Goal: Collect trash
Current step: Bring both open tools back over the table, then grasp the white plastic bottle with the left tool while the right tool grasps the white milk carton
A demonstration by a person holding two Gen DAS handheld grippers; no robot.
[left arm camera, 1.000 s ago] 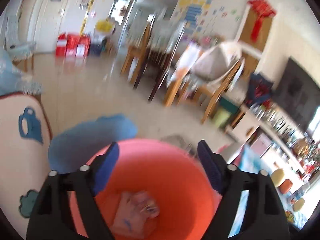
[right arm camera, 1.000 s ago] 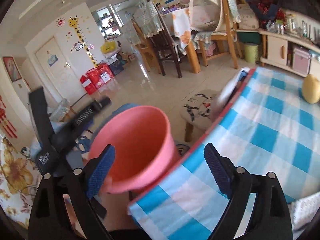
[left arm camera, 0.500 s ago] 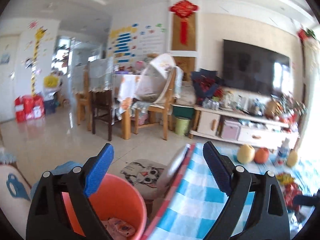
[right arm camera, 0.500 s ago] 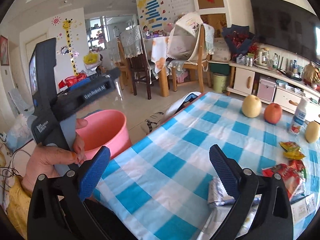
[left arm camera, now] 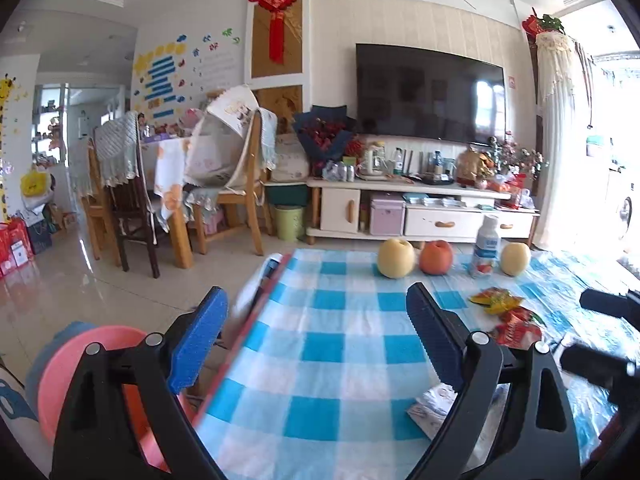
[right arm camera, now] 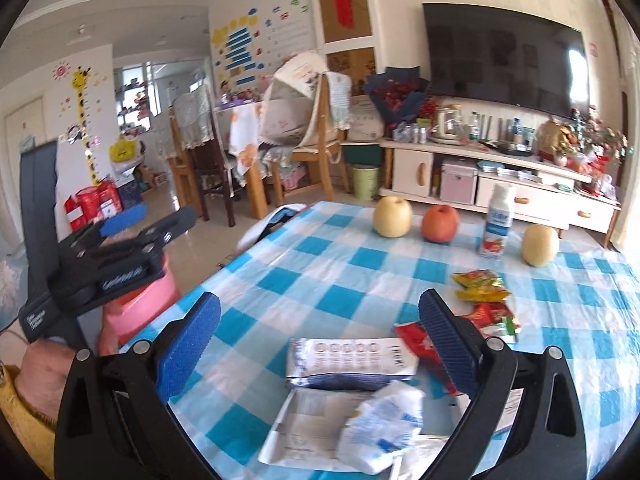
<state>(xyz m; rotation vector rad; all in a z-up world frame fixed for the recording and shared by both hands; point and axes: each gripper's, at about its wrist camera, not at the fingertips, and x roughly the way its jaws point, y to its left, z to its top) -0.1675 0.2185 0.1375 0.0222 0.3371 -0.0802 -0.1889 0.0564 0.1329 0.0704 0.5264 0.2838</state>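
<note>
Though partly hidden, pink bucket (left arm camera: 80, 356) beside table (left arm camera: 328, 360)

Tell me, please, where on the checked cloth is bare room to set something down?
The cloth is bare from its left edge to the wrappers, in front of the pale fruit and red fruit. Crowded: white packets in front, and snack wrappers to the right.

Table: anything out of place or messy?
Yes. Crumpled wrappers and snack packets are strewn over the near right of the table, loose. The fruit and bottle stand upright in a row.
</note>
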